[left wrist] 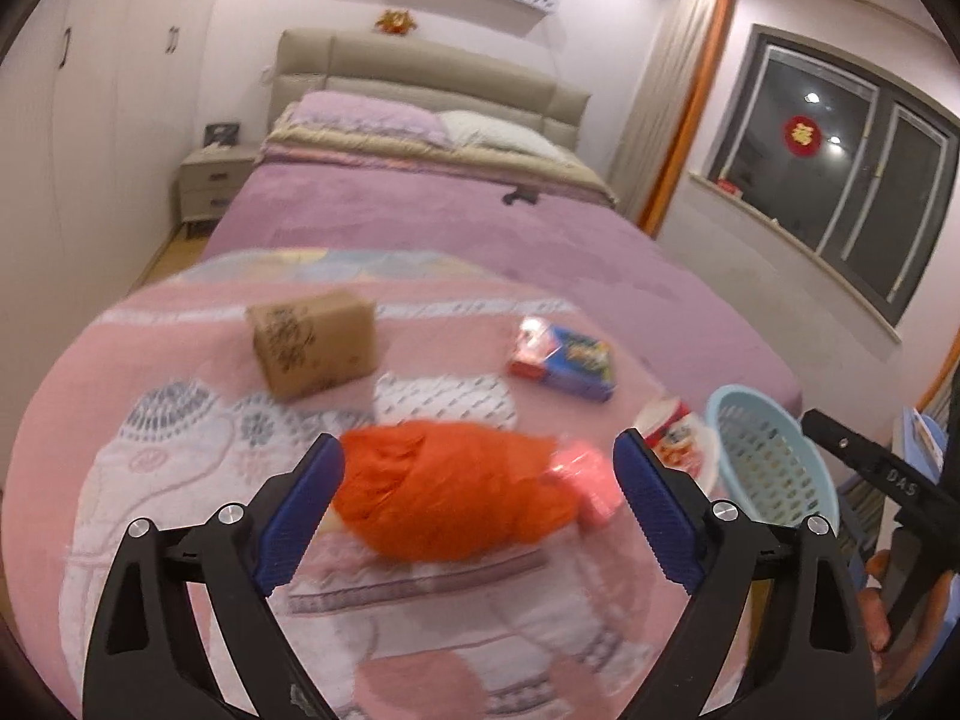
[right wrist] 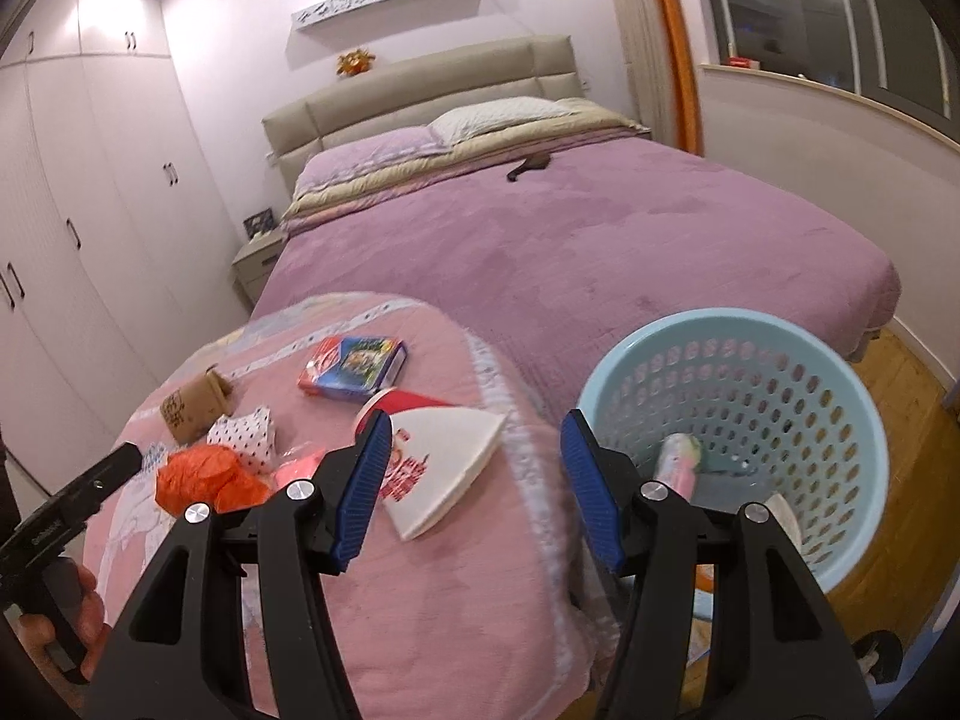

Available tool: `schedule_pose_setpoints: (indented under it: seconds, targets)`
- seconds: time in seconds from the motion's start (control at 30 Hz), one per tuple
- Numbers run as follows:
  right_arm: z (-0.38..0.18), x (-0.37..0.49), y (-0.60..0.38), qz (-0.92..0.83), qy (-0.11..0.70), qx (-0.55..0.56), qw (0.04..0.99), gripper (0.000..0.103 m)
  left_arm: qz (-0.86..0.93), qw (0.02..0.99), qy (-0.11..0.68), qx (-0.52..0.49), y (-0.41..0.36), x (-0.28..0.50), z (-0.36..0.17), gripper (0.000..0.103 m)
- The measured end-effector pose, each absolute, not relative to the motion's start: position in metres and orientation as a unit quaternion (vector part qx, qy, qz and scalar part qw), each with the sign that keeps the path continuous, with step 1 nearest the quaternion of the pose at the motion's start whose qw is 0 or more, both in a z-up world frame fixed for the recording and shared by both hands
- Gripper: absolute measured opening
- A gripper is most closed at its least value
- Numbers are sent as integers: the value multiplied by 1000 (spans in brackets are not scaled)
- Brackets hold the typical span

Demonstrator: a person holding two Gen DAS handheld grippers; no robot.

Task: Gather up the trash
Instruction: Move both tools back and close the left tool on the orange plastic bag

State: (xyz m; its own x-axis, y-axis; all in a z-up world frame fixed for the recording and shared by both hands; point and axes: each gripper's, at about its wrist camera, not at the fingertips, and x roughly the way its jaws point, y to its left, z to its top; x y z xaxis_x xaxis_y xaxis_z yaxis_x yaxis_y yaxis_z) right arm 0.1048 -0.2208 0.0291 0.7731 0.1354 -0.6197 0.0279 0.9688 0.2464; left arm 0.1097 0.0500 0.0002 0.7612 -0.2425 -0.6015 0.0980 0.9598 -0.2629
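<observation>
A crumpled orange bag (left wrist: pixel 456 489) lies on the pink blanket (left wrist: pixel 180 360), between the fingers of my open left gripper (left wrist: pixel 480 504), which does not touch it. It also shows in the right wrist view (right wrist: pixel 204 477). A brown cardboard box (left wrist: pixel 315 342), a blue and red carton (left wrist: pixel 564 360) and a flattened red and white paper cup (right wrist: pixel 438 468) lie on the blanket. My right gripper (right wrist: pixel 474 492) is open and empty above the blanket's edge, left of the light blue basket (right wrist: pixel 732 438). The basket holds a pink and green wrapper (right wrist: pixel 678 462).
A polka-dot white packet (right wrist: pixel 246 438) and a pink wrapper (left wrist: pixel 585 480) lie beside the orange bag. A small dark object (right wrist: pixel 528 167) sits far up the purple bed. White wardrobes (right wrist: pixel 90 210) stand to the left, a nightstand (left wrist: pixel 213 183) by the headboard, wooden floor (right wrist: pixel 912 396) on the right.
</observation>
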Motion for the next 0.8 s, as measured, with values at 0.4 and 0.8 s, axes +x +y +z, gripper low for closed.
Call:
schedule_pose_setpoints:
  seconds: [0.4,0.8]
  targets:
    - [14,115,-175,72,362,97,924,55,-72,923,367,-88,50,130,-37,89]
    - [5,118,-124,123,368,63,919,55,-100,928,349,-84,60,112,-33,32]
